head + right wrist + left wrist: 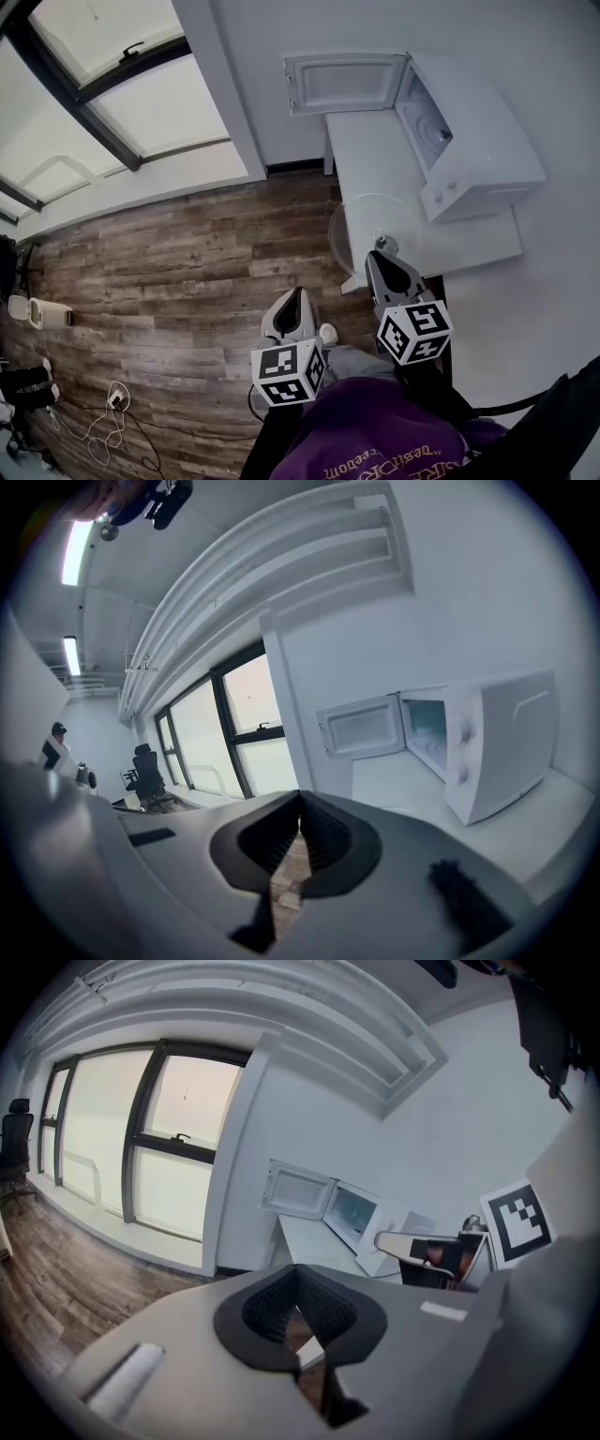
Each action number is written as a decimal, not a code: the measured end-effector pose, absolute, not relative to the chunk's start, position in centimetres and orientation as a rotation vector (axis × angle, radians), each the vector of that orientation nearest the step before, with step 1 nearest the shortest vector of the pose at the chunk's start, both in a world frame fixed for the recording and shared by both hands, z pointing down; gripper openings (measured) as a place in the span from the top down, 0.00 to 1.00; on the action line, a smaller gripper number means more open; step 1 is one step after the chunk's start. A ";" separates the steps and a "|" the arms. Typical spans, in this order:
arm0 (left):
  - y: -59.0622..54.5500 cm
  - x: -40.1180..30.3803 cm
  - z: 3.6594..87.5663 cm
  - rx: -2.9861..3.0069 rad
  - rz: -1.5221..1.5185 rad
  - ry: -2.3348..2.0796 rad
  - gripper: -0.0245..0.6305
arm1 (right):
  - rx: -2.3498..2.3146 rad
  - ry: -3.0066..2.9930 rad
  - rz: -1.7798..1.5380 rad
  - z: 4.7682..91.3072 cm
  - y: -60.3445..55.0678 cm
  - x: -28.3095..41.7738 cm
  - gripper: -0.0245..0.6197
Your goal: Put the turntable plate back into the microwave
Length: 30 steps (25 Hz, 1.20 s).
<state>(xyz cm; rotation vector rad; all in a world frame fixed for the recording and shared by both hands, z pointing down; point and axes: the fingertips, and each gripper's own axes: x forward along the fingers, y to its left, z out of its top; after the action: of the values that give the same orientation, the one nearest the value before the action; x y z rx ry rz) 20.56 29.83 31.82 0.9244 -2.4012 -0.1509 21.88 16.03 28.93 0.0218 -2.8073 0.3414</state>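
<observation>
Item: glass turntable plate, lying flat on the white table, its rim overhanging the table's edge at 9 o'clock above the wooden floor. It is not yet in the microwave, which stands at 1 o'clock from the plate with its door swung open. Hazards, as judged: a nudge on the overhanging side could tip or slide the plate off to the floor; clear glass is hard to see, so a pinch may miss the thin rim or slip; a tilted carry could knock the frame of the opening. Right claw: jaws pressed together, nothing between them, tip at the plate's 6 o'clock rim, contact not determinable. Left claw: jaws pressed together, empty, over the floor at 7 o'clock from the plate, apart from it.
</observation>
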 end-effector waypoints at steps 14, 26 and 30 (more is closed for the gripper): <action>25.0 12.5 31.4 1.108 -0.052 -2.326 0.96 | 0.357 -2.799 0.410 29.8 10.5 18.2 0.95; 15.4 1.4 31.0 1.549 0.128 -2.012 0.96 | 1.004 -2.654 0.536 30.1 3.6 14.5 0.95; 13.6 -0.3 31.1 1.658 0.168 -1.901 0.96 | 1.170 -2.580 0.617 30.3 3.0 14.3 0.95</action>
<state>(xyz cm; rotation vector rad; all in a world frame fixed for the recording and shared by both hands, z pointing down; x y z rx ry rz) -0.26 13.55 31.12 1.6584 -1.9013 0.1675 14.30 2.97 30.34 1.1704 -2.5805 0.6172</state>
